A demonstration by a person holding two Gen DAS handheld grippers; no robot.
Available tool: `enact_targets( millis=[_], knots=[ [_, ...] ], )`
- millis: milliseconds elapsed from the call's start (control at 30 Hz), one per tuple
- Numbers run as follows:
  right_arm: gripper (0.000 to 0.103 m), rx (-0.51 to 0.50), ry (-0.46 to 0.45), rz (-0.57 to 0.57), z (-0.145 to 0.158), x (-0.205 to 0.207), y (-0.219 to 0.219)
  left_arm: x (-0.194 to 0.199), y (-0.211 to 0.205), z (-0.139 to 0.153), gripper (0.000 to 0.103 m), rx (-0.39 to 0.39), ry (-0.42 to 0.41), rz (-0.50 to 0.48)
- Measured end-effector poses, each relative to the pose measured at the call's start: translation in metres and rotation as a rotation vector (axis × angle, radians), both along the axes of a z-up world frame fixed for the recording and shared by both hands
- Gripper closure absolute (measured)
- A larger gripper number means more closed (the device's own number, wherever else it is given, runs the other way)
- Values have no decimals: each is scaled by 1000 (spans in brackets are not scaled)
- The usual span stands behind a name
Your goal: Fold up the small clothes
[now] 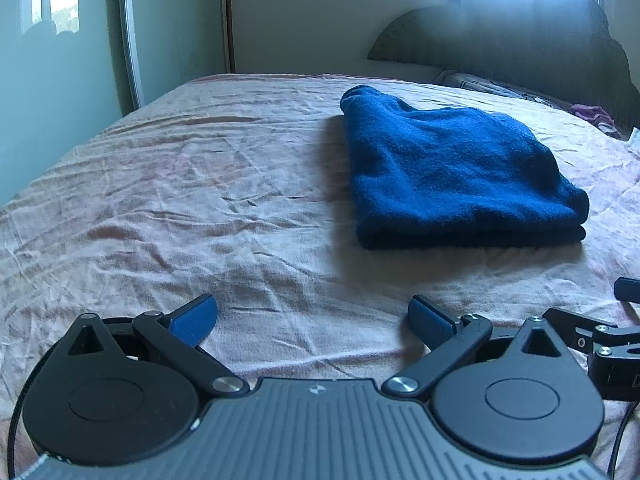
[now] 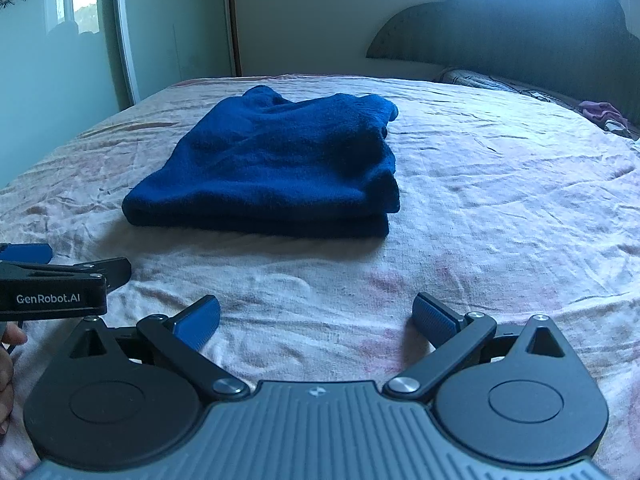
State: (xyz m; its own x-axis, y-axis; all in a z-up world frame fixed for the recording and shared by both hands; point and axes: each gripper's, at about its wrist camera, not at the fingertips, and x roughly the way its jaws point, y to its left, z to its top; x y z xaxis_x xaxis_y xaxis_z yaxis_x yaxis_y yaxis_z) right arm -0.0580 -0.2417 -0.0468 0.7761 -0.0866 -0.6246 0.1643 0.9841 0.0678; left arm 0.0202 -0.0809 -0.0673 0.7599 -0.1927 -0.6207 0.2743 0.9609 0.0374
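A dark blue fleece garment [image 1: 452, 168] lies folded into a thick rectangle on the pink bedsheet [image 1: 200, 184]. In the right wrist view the same garment [image 2: 276, 168] sits ahead and to the left. My left gripper [image 1: 312, 320] stands open over the sheet, well short of the garment, with nothing between its blue pads. My right gripper [image 2: 316, 320] is open too and holds nothing. Each gripper shows at the edge of the other's view: the right one [image 1: 608, 336] and the left one [image 2: 52, 284].
A dark headboard [image 1: 520, 36] and a patterned pillow [image 1: 480, 84] stand at the far right. A small purple cloth [image 2: 602, 114] lies near the pillow. A glass wardrobe door [image 1: 60, 40] runs along the left. A hand [image 2: 8, 364] shows at the left edge.
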Motion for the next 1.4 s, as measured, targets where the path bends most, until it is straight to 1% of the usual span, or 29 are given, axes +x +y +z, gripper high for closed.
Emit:
enact_targets(
  millis=[400, 500, 567, 633, 867, 1400],
  knots=[
    [0, 5, -7, -3, 1, -1, 0, 1, 0, -1, 0, -6, 4, 1],
    [0, 27, -26, -9, 1, -4, -3, 1, 0, -1, 0, -12, 5, 1],
    [0, 61, -48, -25, 2, -8, -8, 1, 0, -1, 0, -11, 5, 1],
    [0, 72, -43, -37, 1, -7, -11, 0, -1, -1, 0, -8, 5, 2],
    [0, -1, -6, -35, 0, -2, 0, 0, -1, -1, 0, -9, 5, 2],
    [0, -30, 9, -31, -2, 0, 4, 0, -1, -1, 0, -11, 6, 4]
  ],
)
